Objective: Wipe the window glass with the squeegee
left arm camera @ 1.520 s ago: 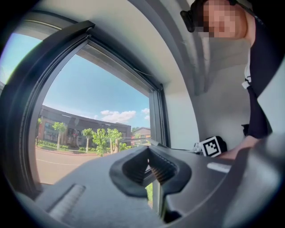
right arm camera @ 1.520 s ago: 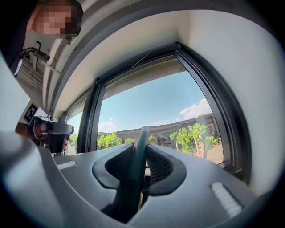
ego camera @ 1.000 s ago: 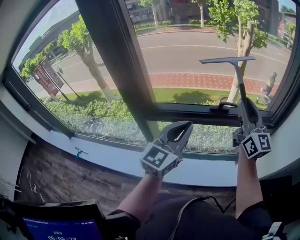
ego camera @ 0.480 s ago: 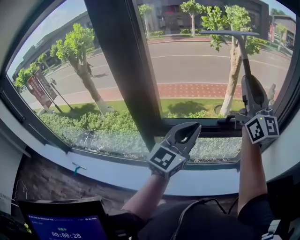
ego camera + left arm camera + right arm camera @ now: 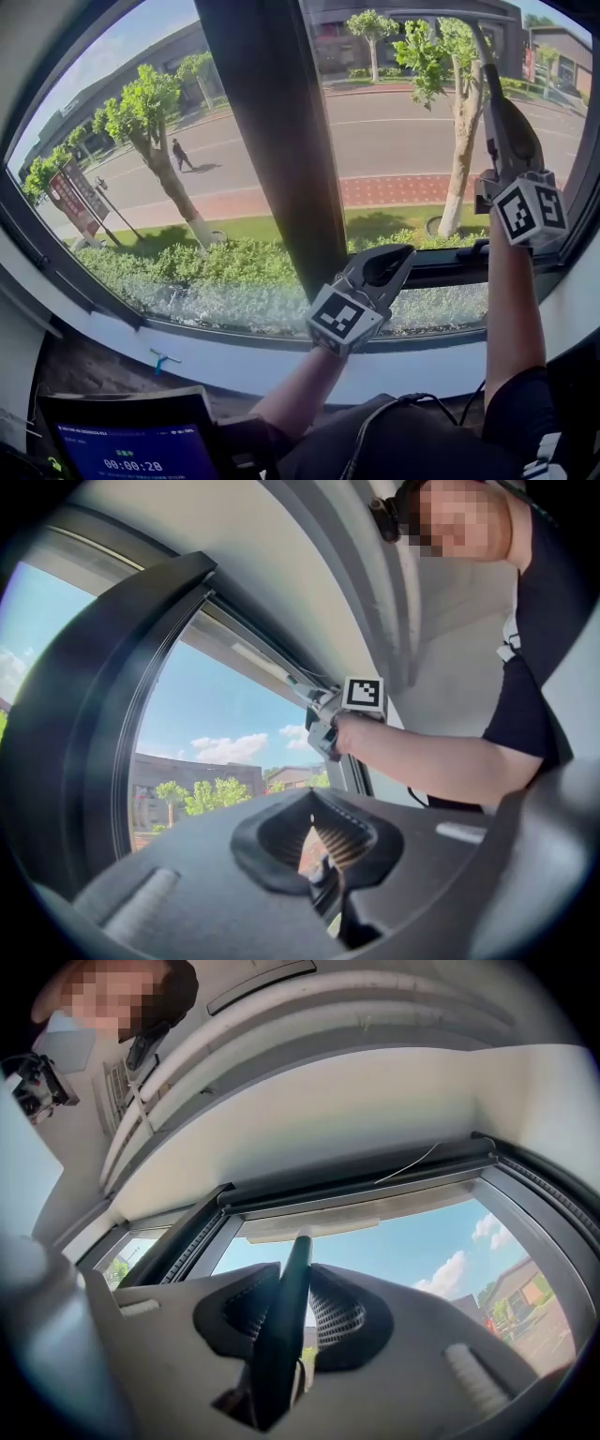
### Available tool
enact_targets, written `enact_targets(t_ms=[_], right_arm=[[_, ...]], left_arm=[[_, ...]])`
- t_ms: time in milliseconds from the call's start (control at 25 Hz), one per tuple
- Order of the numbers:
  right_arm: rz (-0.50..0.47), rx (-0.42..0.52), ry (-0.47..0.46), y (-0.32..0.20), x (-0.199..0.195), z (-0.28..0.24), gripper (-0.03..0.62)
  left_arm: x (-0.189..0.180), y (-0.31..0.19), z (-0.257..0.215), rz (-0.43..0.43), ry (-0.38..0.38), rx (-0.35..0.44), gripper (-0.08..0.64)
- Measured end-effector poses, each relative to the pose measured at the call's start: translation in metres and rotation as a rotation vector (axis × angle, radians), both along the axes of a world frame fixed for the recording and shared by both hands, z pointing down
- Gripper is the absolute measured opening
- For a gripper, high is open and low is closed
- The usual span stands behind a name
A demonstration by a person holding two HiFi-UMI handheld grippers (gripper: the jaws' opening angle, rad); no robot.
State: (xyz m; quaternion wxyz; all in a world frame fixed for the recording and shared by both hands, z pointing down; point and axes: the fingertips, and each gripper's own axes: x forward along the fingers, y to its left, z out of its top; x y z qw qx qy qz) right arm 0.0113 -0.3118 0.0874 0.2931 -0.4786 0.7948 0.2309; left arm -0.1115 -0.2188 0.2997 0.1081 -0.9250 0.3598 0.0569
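While the right gripper [image 5: 497, 103] hangs in the upper right of the head view, its jaws are clamped on the dark handle of the squeegee [image 5: 482, 47]. The handle runs from there straight up to the top edge of the frame. The blade is just a thin bar along that top edge against the right pane, so I can't see all of it. The right gripper view is clearer: the handle [image 5: 281, 1335] comes up from bottom centre and is pinched between the two ribbed pads. It points at the upper window frame, with blue sky behind.

The left gripper [image 5: 389, 265] is in the lower middle of the head view, in front of the bottom rail of the window. It's tipped up and to the right, with jaws together and nothing in them. Its own view shows the same, with closed jaws filling the bottom. The other forearm and its marker cube [image 5: 364, 694] are in the middle.

Other stuff:
- A thick dark mullion [image 5: 272, 141] splits the glass from top centre down.
- The white sill [image 5: 216, 361] curves across the lower part.
- There's some small teal thing [image 5: 164, 358] at lower left, and I can't tell what it is.
- A lit screen [image 5: 131, 450] sits in the bottom left corner.
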Motion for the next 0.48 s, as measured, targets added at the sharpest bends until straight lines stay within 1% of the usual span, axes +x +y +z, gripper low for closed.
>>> enact_targets(t_ms=[120,240,360,480], right_arm=[[0.016,0.020,-0.006,-0.004,-0.005,-0.012,0.100],[0.029,0.034,-0.006,-0.013,-0.005,-0.033,0.100],[0.018,0.036,-0.003,-0.022,-0.012,-0.046,0.101],[0.010,0.030,-0.011,-0.029,-0.018,-0.049,0.101]], left_arm=[[-0.009,0.001,-0.004,0.002,-0.010,0.000,0.003],[-0.014,-0.005,-0.021,-0.003,-0.022,0.005,0.003],[-0.019,-0.007,-0.033,-0.017,-0.013,0.021,0.003],[-0.025,-0.006,-0.031,-0.033,-0.013,0.019,0.003]])
